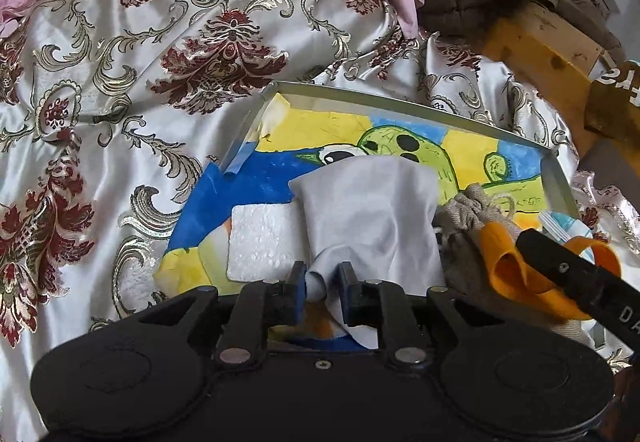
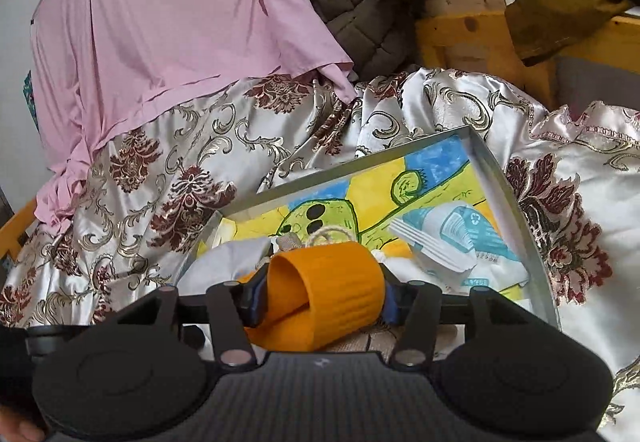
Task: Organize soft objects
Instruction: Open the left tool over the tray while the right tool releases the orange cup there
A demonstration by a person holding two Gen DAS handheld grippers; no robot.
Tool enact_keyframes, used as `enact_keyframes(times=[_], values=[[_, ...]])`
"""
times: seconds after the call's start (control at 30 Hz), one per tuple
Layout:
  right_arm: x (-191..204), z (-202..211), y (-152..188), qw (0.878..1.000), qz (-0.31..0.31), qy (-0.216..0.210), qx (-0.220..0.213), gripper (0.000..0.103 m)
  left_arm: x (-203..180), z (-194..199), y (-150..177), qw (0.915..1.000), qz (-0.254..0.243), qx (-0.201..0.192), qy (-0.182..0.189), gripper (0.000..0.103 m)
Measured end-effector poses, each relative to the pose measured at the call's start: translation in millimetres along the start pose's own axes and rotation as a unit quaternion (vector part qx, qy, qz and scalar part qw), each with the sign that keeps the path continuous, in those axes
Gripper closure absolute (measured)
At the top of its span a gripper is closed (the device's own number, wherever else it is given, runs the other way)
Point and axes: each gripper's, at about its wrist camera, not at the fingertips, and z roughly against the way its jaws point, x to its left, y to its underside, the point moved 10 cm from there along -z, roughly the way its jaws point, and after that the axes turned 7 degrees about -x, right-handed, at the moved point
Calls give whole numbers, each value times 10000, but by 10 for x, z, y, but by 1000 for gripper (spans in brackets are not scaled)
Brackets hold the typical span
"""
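Lying limp, grey cloth [image 1: 368, 217], ribbed orange band [image 2: 332, 294]

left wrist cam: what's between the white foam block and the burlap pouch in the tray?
The grey cloth, draped between foam block and burlap pouch; left wrist view.

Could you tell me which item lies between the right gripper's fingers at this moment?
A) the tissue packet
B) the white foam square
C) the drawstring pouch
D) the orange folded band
D: the right wrist view shows the orange folded band sitting between the right gripper fingers above the tray.
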Motion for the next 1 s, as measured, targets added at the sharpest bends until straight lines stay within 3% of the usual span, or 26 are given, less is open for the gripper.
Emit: enact_keyframes(times=[0.13, 0.43, 1.0], values=[[-31, 45, -28, 10000, -66, 22, -33, 35, -3, 81, -26, 10000, 12, -57, -23, 65], [-96, 129, -19, 9999, -58, 91, -56, 24, -41, 288, -29, 9999, 68, -144, -14, 49], [-7, 56, 199, 9922, 1090, 577, 173, 20, -69, 365, 42, 9999, 33, -142, 36, 47]])
